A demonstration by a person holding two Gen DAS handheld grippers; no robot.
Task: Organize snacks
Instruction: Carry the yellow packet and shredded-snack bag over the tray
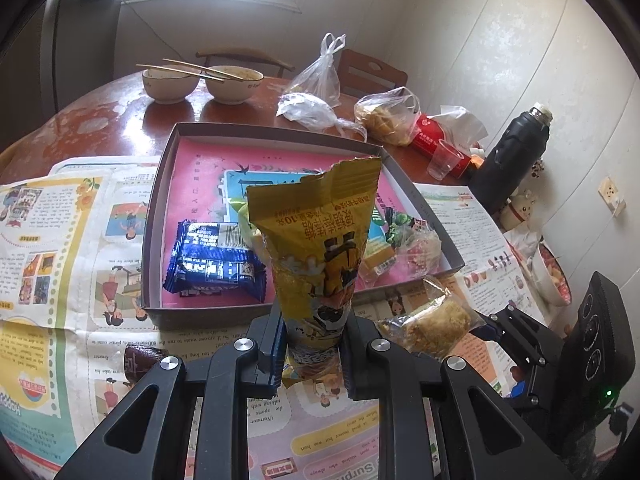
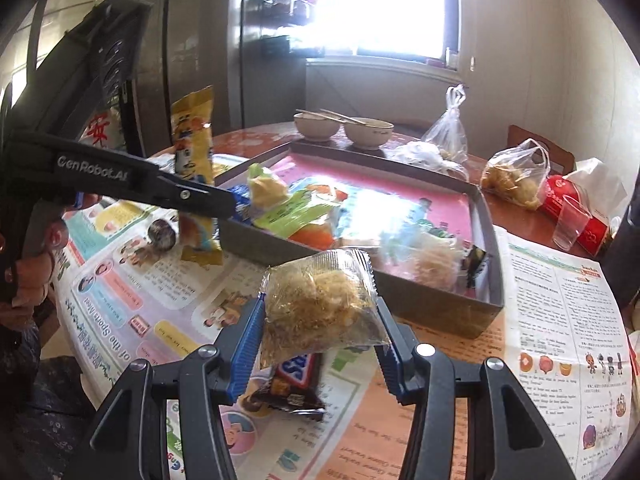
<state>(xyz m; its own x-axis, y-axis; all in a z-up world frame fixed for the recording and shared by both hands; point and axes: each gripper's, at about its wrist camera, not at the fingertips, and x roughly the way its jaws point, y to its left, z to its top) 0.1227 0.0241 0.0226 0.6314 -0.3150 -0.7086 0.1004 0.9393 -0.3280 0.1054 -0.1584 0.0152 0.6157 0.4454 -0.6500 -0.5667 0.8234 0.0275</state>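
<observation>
My left gripper (image 1: 312,350) is shut on a tall yellow snack packet (image 1: 320,240) and holds it upright just in front of the grey box (image 1: 160,184). The packet also shows in the right wrist view (image 2: 194,152), above the newspaper. My right gripper (image 2: 320,344) is shut on a clear packet of golden crispy snack (image 2: 320,304), near the box's front wall (image 2: 420,304); it also shows in the left wrist view (image 1: 432,320). The box holds blue wafer packets (image 1: 216,260) and several other snacks.
A Snickers bar (image 2: 296,384) and a small dark round snack (image 2: 162,234) lie on the newspaper (image 2: 560,320). Two bowls with chopsticks (image 1: 200,80), plastic bags (image 1: 388,114), a red tissue pack (image 1: 436,142), a plastic cup (image 1: 444,160) and a black thermos (image 1: 512,156) stand behind and right.
</observation>
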